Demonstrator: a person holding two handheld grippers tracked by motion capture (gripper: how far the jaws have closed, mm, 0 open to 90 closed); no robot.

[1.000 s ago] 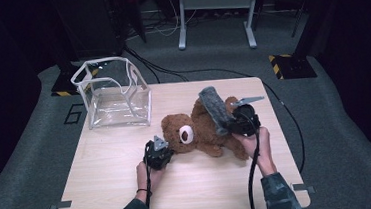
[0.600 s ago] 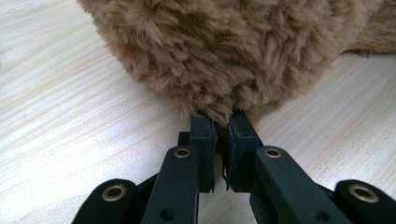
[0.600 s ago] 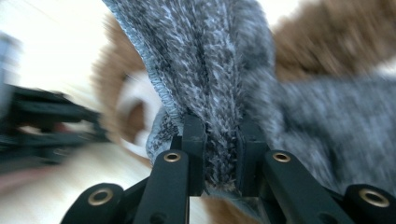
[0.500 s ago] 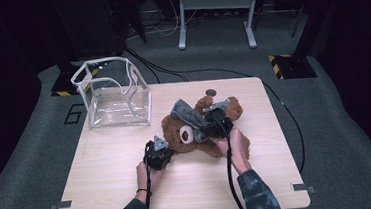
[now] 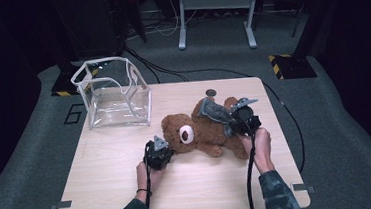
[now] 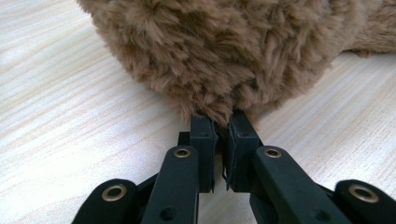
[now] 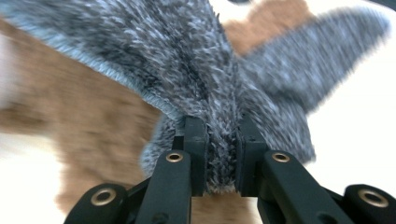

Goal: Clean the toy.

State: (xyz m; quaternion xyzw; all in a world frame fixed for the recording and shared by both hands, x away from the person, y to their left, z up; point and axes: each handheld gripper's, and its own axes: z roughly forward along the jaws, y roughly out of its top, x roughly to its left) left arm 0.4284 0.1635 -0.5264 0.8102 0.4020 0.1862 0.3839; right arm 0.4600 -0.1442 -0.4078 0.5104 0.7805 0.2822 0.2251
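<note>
The right gripper (image 5: 227,123), pinching the grey furry garment (image 5: 213,111), has swung it over the teddy bear (image 5: 203,130). The left gripper (image 6: 219,133) stays clamped on the bear's head fur, so dressing looks ready to begin.

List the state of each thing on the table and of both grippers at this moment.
Teddy bear: lying on the table.
Grey furry cloth: draped over the bear's body.
Clear bag: upright, open, empty.
Left gripper: shut on the bear's fur.
Right gripper: shut on the grey cloth.
</note>
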